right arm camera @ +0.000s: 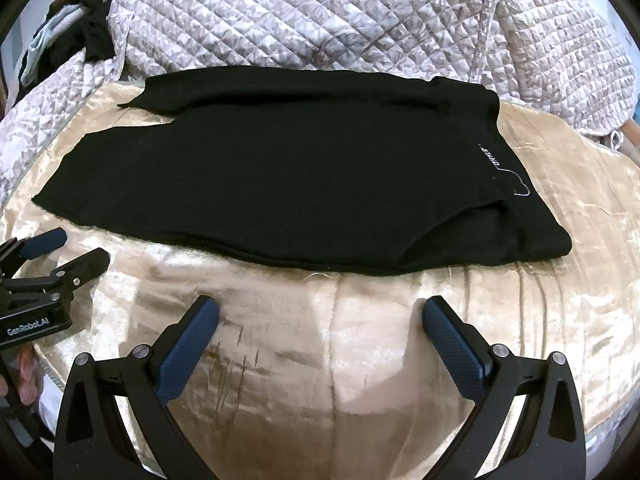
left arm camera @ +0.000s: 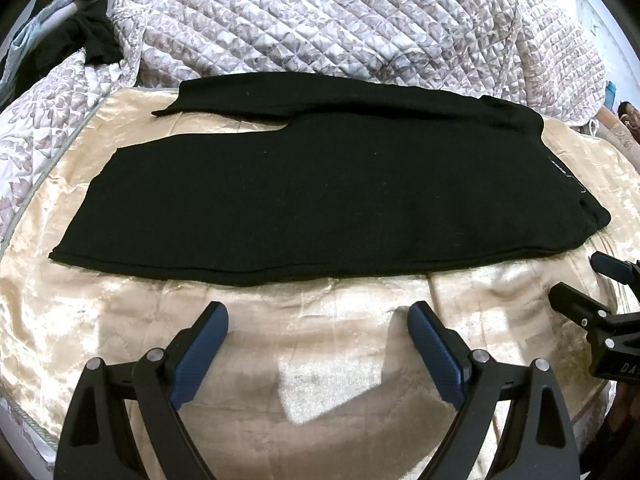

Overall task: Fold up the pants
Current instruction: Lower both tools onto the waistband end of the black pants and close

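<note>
Black pants [left arm camera: 320,188] lie flat on a shiny beige bedspread [left arm camera: 320,340], legs pointing left, waistband with a small white label [right arm camera: 484,156] at the right. They also show in the right wrist view [right arm camera: 280,168]. One leg lies over the other, with the far leg's cuff sticking out at the upper left. My left gripper [left arm camera: 318,318] is open and empty, hovering in front of the pants' near edge. My right gripper [right arm camera: 320,312] is open and empty, also in front of the near edge. Each gripper shows at the side of the other's view.
A quilted floral blanket [left arm camera: 340,20] is bunched up behind the pants. Dark clothing [left arm camera: 92,36] hangs at the far left corner. The bedspread [right arm camera: 340,360] extends in front of the pants and to the right of the waistband.
</note>
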`<state>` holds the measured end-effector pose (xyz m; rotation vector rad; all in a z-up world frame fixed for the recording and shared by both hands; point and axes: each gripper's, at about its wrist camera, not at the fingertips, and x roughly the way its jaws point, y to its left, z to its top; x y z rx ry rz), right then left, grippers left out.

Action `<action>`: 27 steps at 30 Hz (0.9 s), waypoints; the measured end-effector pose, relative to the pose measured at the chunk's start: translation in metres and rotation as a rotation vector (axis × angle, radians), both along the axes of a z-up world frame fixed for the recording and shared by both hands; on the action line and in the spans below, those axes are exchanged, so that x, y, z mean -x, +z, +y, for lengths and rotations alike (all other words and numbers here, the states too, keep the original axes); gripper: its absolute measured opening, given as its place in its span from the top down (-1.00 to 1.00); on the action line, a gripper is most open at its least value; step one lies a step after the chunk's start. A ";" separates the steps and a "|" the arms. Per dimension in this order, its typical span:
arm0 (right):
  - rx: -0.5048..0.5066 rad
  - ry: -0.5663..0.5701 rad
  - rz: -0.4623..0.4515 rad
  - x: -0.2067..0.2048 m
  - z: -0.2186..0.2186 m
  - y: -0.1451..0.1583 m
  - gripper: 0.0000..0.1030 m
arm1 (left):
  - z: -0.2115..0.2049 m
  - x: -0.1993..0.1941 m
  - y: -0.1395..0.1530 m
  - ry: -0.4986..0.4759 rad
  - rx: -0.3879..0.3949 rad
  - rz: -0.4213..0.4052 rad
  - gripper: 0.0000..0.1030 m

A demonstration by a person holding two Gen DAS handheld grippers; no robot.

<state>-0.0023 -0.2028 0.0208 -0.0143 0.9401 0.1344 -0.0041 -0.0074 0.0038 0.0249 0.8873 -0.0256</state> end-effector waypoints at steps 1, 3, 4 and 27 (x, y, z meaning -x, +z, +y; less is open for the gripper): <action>-0.001 -0.001 -0.002 0.002 -0.001 0.000 -0.95 | 0.000 0.000 0.000 -0.001 0.001 -0.001 -0.80; -0.006 -0.004 -0.006 0.003 -0.002 0.001 -0.91 | 0.002 0.000 0.001 0.002 0.010 0.000 -0.80; -0.010 -0.007 -0.007 0.003 -0.004 0.003 -0.88 | 0.003 0.000 0.002 0.004 0.015 0.001 -0.80; -0.291 -0.212 -0.007 -0.010 -0.071 0.012 -0.51 | 0.087 -0.006 0.006 0.205 0.178 -0.017 -0.78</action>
